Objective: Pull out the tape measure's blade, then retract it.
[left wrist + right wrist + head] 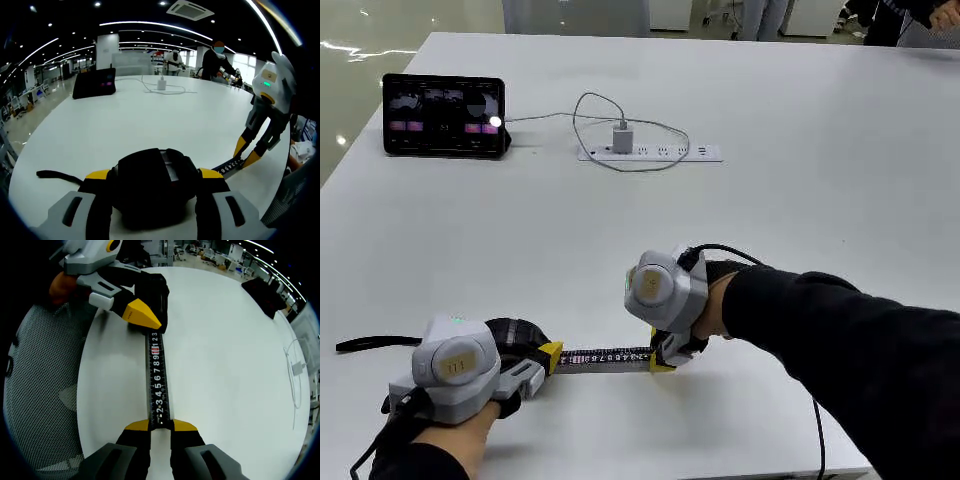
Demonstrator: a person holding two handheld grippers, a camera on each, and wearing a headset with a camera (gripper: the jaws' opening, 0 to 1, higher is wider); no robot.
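Right gripper (160, 426), jaws pinched together on the blade (156, 375) end. The blade lies a short way out along the white workbench (770, 150), running from the black tape measure case (152, 290), which is clamped in the left gripper (154, 174). The pull-out looks partly done; retraction remains.

Far side of the white bench (800, 140): a tablet and charging gear.
A dark tablet (444, 116) stands propped at the left, its screen lit. To its right lies a white power strip (655, 153) with a white charger (622, 137) plugged in, and a grey cable (550, 117) loops between charger and tablet.
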